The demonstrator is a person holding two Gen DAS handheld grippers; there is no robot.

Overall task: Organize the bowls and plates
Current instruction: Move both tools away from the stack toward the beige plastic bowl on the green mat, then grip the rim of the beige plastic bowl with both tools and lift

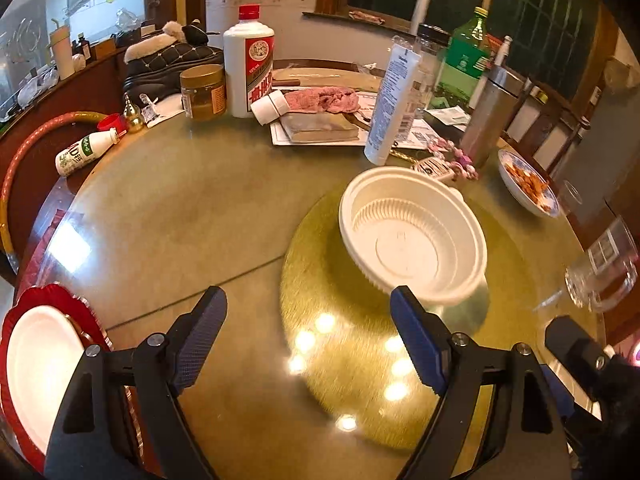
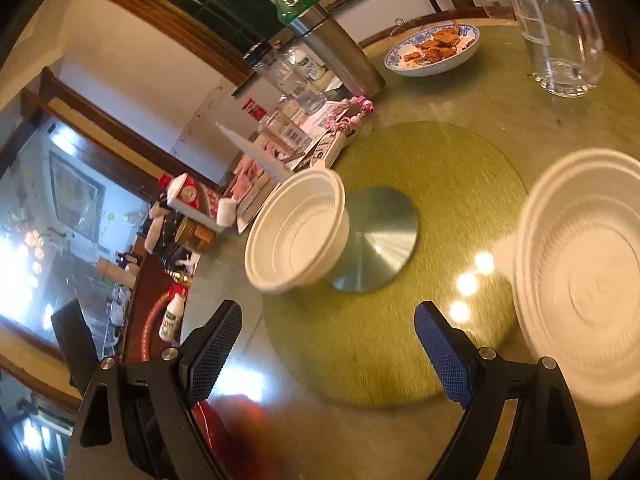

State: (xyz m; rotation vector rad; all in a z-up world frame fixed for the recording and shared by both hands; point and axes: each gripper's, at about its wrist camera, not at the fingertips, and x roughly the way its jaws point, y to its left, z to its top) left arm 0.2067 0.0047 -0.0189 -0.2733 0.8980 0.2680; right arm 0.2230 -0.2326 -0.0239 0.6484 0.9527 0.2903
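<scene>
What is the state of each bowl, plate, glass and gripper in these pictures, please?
left gripper: open, holding nothing
right gripper: open, holding nothing
white bowl: upright, empty, on the glass turntable
second white bowl: upright, empty
white plate: empty, lying on a red plate
blue-patterned dish: holds fried food
glass mug: upright, looks empty

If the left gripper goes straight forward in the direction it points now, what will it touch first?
Probably the glass tabletop over the golden round mat, just before the white plastic bowl. The left gripper is open and empty, tilted downward. The bowl sits slightly right of its line; depth is unclear.
</scene>
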